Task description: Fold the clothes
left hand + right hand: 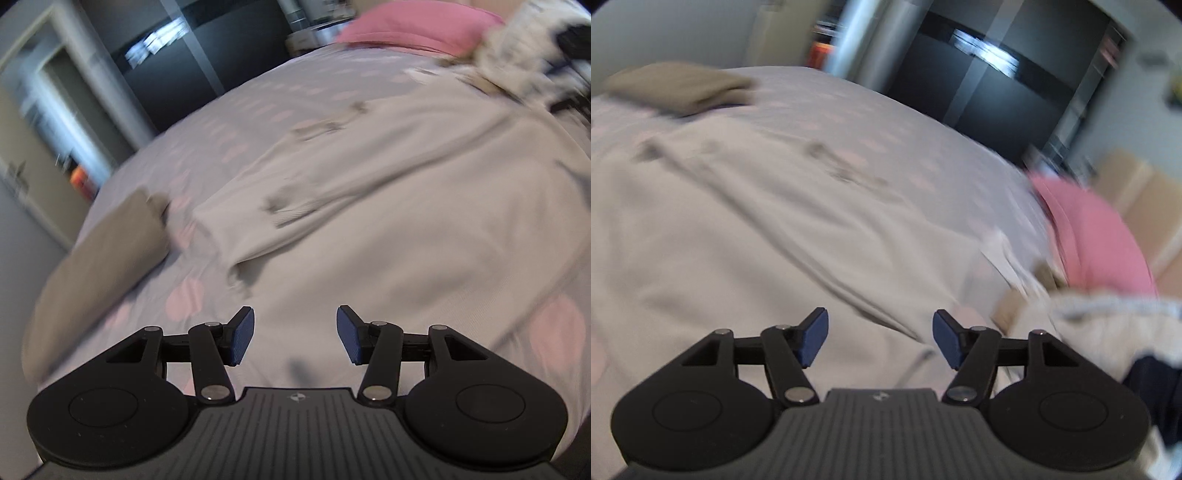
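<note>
the pale garment (388, 206) lies spread on the bed (258, 99), just ahead of and below both grippers, its long axis running from near to far right toward the pink pile (413, 22). the left gripper (294, 338) and right gripper (880, 338) hover with fingers spread, holding nothing, neither clearly nearer. the cloth looks soft, matte, loosely creased; a folded tan piece (107, 251) sits left.

Left gripper (295, 334) jaws apart, right gripper (880, 338) jaws wider, both empty
</note>
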{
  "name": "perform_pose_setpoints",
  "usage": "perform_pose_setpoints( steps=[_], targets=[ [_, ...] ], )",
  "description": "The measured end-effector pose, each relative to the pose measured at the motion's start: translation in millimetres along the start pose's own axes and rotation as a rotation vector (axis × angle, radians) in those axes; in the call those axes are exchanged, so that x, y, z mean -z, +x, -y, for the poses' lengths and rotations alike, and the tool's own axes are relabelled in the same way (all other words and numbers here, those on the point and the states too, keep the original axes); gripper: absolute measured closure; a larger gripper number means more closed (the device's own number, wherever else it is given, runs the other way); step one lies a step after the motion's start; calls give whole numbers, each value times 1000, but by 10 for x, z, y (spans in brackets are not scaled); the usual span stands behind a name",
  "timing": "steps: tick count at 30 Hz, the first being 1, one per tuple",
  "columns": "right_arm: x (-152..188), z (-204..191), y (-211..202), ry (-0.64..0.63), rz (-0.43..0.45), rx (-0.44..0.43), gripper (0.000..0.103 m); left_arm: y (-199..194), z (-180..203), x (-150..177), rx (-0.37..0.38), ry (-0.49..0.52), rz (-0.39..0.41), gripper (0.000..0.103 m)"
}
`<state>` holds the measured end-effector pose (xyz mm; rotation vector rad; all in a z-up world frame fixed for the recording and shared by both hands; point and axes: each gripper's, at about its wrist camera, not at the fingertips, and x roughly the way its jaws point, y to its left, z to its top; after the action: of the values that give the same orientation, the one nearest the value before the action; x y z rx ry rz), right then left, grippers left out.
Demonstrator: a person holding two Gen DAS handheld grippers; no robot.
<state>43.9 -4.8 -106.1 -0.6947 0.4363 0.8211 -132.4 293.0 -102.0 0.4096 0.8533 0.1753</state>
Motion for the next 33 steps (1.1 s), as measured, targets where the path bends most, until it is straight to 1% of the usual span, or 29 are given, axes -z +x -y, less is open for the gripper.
perform_pose_setpoints(
  steps=[2,3,5,7,8,12,14,16,19,21,22,27,29,33],
  targets=[
    [51,-167,-104,-28,7,-52,18,-47,190,72,10,83,27,50],
    [81,-244,-135,-28,-8,-85,17,-69,284,108,13,128,37,48],
    [154,-411,-198,-41,-33,-143,16,-96,471,186,-4,232,37,43],
    [262,-646,-267,-139,-40,-145,15,-88,638,278,-11,331,20,43],
    [313,-727,-269,-185,-49,-149,15,-71,704,330,-1,374,8,42],
    [515,-1026,-261,-362,-90,-165,16,40,882,519,5,496,-38,42],
    [579,-1078,-250,-388,-90,-194,16,102,931,598,-4,544,-64,42],
    [655,-1148,-253,-450,-103,-225,16,167,957,675,-29,591,-91,42],
    [801,-1298,-240,-584,-110,-179,16,256,991,786,-87,672,-119,42],
    [852,-1323,-255,-615,-101,-158,15,288,1029,869,-124,742,-115,42],
    [869,-1331,-249,-614,-106,-140,15,303,1050,906,-142,774,-110,42],
    [1001,-1418,-245,-748,-88,-51,14,383,1230,1070,-215,909,-30,40],
    [1074,-1465,-241,-820,-75,-2,16,433,1270,1104,-233,930,-14,40],
    [1153,-1497,-215,-867,-62,37,16,518,1293,1092,-244,906,-6,41]
  ],
)
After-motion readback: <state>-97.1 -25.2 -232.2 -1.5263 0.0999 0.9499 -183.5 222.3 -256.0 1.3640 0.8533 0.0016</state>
